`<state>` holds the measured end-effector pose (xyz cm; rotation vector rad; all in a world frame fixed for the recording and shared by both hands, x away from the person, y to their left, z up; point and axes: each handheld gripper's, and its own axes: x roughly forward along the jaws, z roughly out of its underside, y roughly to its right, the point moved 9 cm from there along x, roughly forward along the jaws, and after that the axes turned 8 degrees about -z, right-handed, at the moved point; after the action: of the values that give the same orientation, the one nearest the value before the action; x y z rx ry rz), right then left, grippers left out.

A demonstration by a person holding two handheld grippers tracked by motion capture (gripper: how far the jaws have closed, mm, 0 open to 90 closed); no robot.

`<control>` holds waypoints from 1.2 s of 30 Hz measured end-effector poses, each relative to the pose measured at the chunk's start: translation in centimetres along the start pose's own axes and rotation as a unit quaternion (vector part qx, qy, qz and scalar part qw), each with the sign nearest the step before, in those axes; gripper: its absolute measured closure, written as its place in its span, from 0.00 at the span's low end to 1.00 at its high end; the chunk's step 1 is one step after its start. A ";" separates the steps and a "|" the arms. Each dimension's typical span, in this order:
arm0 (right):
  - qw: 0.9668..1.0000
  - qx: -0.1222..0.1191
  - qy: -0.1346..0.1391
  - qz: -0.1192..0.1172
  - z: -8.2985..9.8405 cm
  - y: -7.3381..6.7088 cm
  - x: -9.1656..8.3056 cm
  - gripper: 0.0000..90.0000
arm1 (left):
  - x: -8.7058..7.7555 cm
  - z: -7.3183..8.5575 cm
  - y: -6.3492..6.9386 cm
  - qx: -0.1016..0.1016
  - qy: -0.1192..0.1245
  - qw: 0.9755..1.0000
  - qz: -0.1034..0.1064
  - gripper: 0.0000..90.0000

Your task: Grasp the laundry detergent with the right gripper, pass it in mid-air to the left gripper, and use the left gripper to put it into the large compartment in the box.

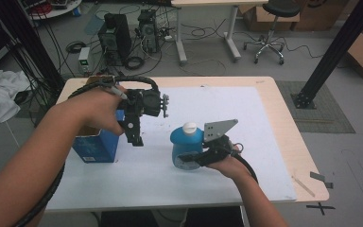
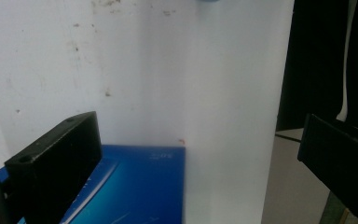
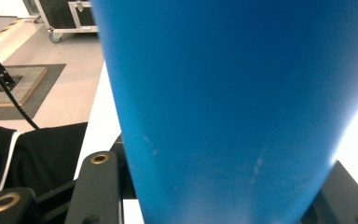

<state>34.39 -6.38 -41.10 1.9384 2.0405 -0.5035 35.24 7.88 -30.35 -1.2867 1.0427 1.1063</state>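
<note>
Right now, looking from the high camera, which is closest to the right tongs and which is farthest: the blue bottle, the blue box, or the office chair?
1. Blue bottle: gripped in the right tongs, mid-table.
2. Blue box: on the table's left side, under the left hand.
3. Office chair: on the floor, far behind the table.

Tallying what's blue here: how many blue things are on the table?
2: a blue bottle with a white cap near the middle, clamped by the right gripper, and a blue box at the left, under the left gripper.
</note>
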 end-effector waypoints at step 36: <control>0.999 -0.031 0.007 -0.032 -3.0 -0.9 8.4 0.51 | 3.2 -1.9 3.3 0.022 0.015 1.000 0.009 0.00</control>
<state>33.12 2.43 -42.03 1.8512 2.1058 -0.4368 32.59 5.95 -34.19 -1.2648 1.0976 1.0757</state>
